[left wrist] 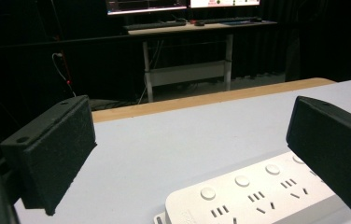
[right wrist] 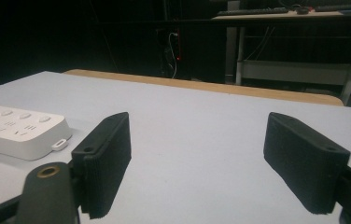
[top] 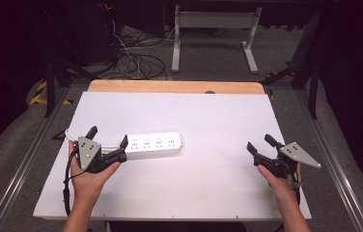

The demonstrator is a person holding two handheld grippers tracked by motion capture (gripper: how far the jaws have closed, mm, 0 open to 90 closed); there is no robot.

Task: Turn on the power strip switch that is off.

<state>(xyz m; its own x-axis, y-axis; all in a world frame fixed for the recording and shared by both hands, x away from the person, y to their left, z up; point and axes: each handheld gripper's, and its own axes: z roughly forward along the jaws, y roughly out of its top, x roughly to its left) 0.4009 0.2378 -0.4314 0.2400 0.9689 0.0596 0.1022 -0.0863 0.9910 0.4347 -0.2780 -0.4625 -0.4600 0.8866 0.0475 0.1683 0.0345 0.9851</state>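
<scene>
I see a large white rectangular table top [top: 208, 121] with a bare wooden strip [top: 174, 86] along its far edge at twelve o'clock. A long white plastic power strip [top: 151, 144] with four sets of sockets lies flat at about nine o'clock from the table's middle. My left gripper [top: 107, 137] sits at its near left end, jaws spread wide, one jaw touching or just beside the strip's end. My right gripper [top: 261, 145] hovers at four o'clock, well apart from the strip, jaws likewise spread and holding nothing.
</scene>
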